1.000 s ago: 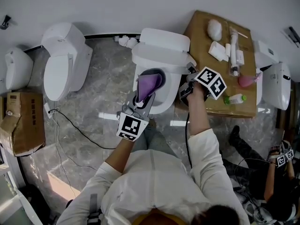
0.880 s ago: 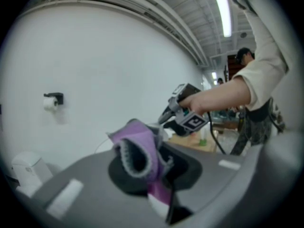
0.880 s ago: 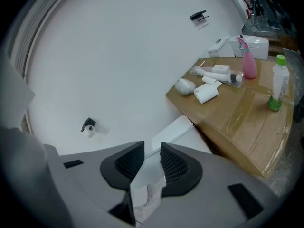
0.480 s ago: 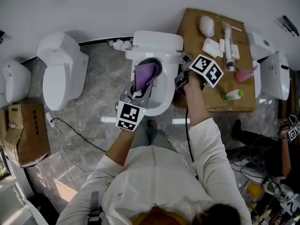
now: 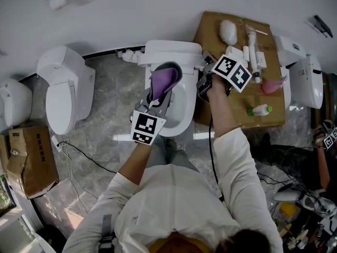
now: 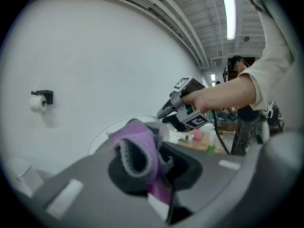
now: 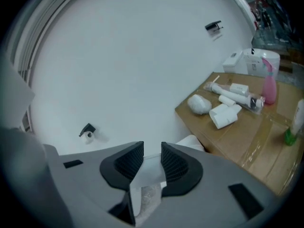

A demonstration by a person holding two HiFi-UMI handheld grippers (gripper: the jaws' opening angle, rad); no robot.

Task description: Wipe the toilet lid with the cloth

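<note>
A white toilet [image 5: 181, 112] stands in the middle of the head view with its lid [image 5: 174, 51] back by the tank. My left gripper [image 5: 160, 96] hangs over the bowl, shut on a bunched purple cloth [image 5: 166, 80]; the cloth [image 6: 140, 144] fills the gap between its jaws [image 6: 152, 175]. My right gripper [image 5: 202, 86] sits at the toilet's right side near the hinge. In its own view a thin white edge of the lid [image 7: 149, 172] stands between the pads of the right gripper [image 7: 148, 163], which close on it.
A cardboard-topped table [image 5: 263, 123] to the right carries a pink bottle [image 7: 269, 87], a green-capped bottle [image 5: 260, 110] and white items. A second toilet [image 5: 66, 88], a cardboard box [image 5: 29, 159] and a floor cable [image 5: 79, 146] lie left. Another person's hand [image 5: 321, 138] shows far right.
Both grippers have moved toward the tank and the wall. The purple cloth, still held, now sits farther back over the bowl. The right gripper has risen a little.
</note>
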